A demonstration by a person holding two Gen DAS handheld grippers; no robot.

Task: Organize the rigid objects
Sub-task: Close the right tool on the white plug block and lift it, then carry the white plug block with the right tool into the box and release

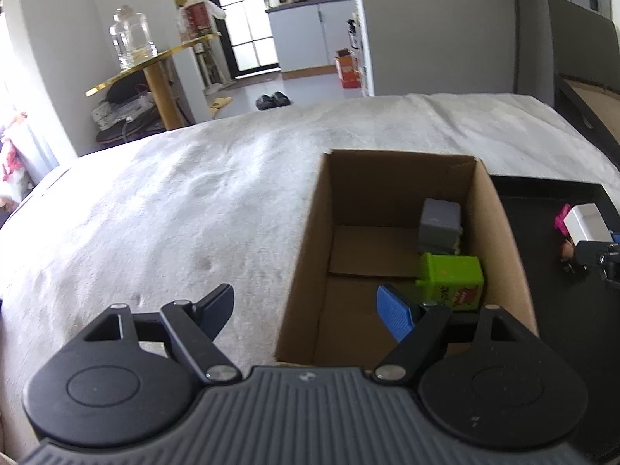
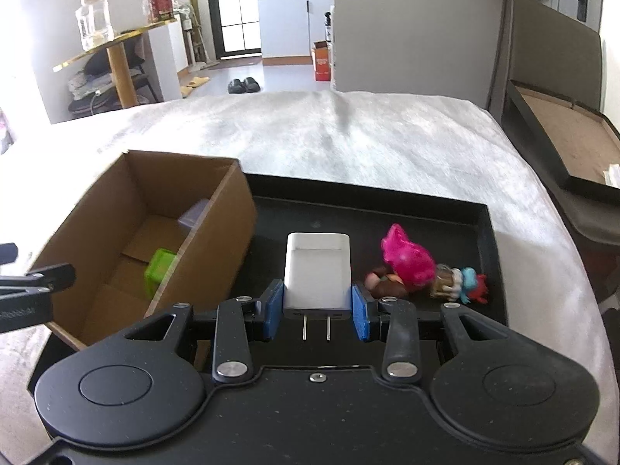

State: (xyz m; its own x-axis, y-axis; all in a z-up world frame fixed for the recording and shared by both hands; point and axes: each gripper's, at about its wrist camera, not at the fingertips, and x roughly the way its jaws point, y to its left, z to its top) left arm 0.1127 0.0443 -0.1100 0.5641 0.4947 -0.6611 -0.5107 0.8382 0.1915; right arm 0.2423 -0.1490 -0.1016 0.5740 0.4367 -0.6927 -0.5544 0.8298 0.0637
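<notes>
White plug charger (image 2: pixel 317 273) prongs rearward over black tray (image 2: pixel 489 232), beside open cardboard box (image 2: pixel 228 232).

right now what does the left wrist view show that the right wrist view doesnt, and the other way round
Only the left wrist view: the left gripper from behind, jaws wide apart and empty, and the grey box clearly seen in the cardboard box.

Only the right wrist view: the charger's two prongs pointing back at the camera, the whole pink-haired toy, and a second small figure beside it on the black tray.

Both: the cardboard box with the green box inside, the tray, the bedspread, and the white charger clamped in the right gripper.
</notes>
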